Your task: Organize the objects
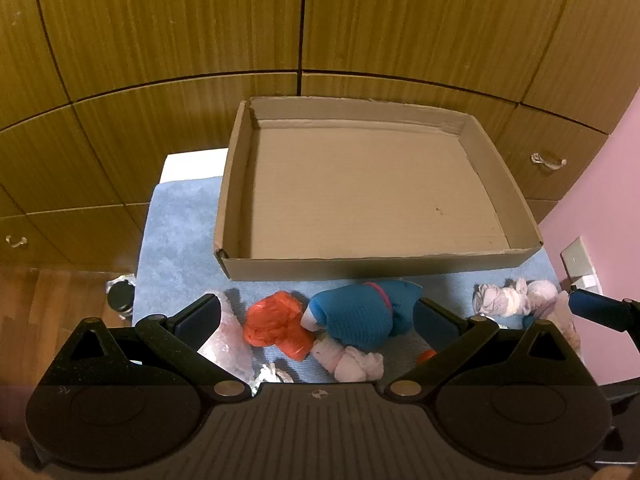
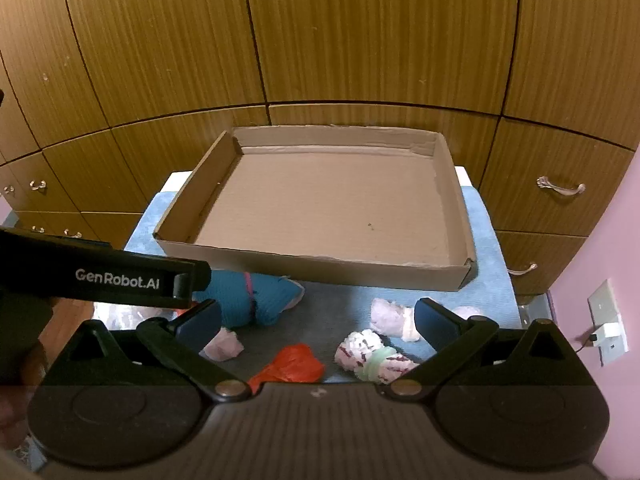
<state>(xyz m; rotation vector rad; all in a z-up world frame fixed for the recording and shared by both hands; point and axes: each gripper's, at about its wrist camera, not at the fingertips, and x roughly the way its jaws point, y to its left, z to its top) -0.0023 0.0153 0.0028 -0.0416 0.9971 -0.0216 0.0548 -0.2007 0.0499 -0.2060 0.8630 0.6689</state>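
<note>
With both grippers spread wide and empty, I see the blue knit bundle [image 1: 360, 314] just ahead between my left gripper [image 1: 316, 316] fingers; soft and light, so I'd pinch its thick middle.

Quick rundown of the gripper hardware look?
Both handheld units match: matte black ribbed housing, two round black discs, angled black linkage arms on silver pivot pins. Left gripper and right gripper carry dark blue pads. White "GenRobot.AI" lettering marks the left unit's side.
</note>
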